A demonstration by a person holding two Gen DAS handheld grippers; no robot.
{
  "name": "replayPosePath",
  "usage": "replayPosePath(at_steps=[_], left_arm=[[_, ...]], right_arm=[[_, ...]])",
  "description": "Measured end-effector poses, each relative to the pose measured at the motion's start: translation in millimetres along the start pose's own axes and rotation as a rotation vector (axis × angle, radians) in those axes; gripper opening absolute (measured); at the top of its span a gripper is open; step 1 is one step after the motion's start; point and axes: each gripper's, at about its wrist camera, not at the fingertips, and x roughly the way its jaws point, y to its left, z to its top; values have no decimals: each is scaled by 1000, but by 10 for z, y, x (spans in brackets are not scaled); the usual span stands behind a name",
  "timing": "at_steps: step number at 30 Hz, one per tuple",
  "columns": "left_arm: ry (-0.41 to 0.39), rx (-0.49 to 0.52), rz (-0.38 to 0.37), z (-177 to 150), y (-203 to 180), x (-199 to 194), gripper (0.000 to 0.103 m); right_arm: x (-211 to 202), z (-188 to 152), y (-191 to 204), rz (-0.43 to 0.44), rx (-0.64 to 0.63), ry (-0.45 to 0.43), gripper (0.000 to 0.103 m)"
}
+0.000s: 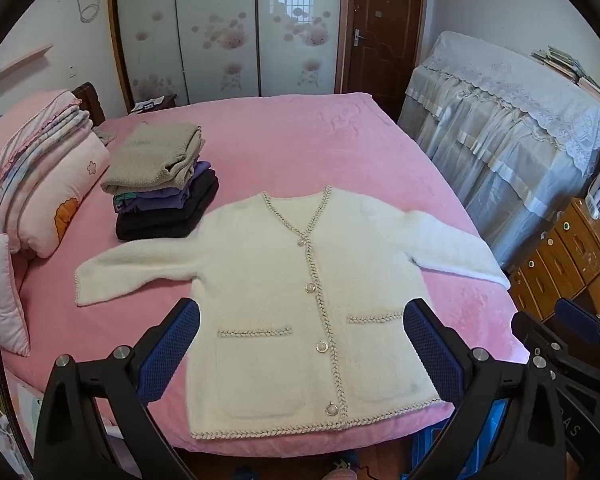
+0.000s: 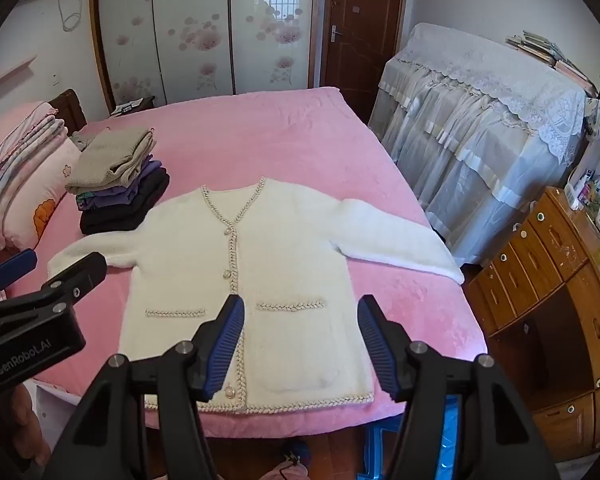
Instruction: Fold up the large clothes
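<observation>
The bed (image 1: 300,132), under a pink cover, fills the middle of both views. Beyond it at 12 o'clock stands a wardrobe (image 1: 220,28) with flowered doors, and a brown door (image 1: 384,28) just to its right. At 2 o'clock a lace-draped piece of furniture (image 1: 508,128) sits beside the bed, with a wooden drawer chest (image 2: 552,280) at 3 o'clock. Folded quilts (image 1: 44,168) lie along the bed's edge at 9 o'clock.

The cardigan (image 1: 300,288), cream with braided trim, lies flat and face up at the near centre of the bed, buttoned, its hem at the 6 o'clock edge. One sleeve stretches toward 9 o'clock, the other toward 3 o'clock. At 10 o'clock from it a stack (image 1: 160,188) of folded clothes touches or just meets its shoulder; which, I cannot tell.

The left gripper (image 1: 300,320) hangs above the cardigan's lower half, jaws spread as wide as they go, holding nothing. The right gripper (image 2: 300,320) hangs over the pocket (image 2: 296,344) nearer 3 o'clock, jaws parted about two thirds, also empty.
</observation>
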Motion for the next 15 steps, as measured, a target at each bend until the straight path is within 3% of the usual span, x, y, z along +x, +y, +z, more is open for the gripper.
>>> replayPosePath(at_steps=[8,15], left_arm=[[35,-43,6,-2,-69,26,101],[47,-89,14,-11,-75,98,101]], right_arm=[[154,119,-92,48,-15,56,59],[221,202,-184,82,-48,40,59]])
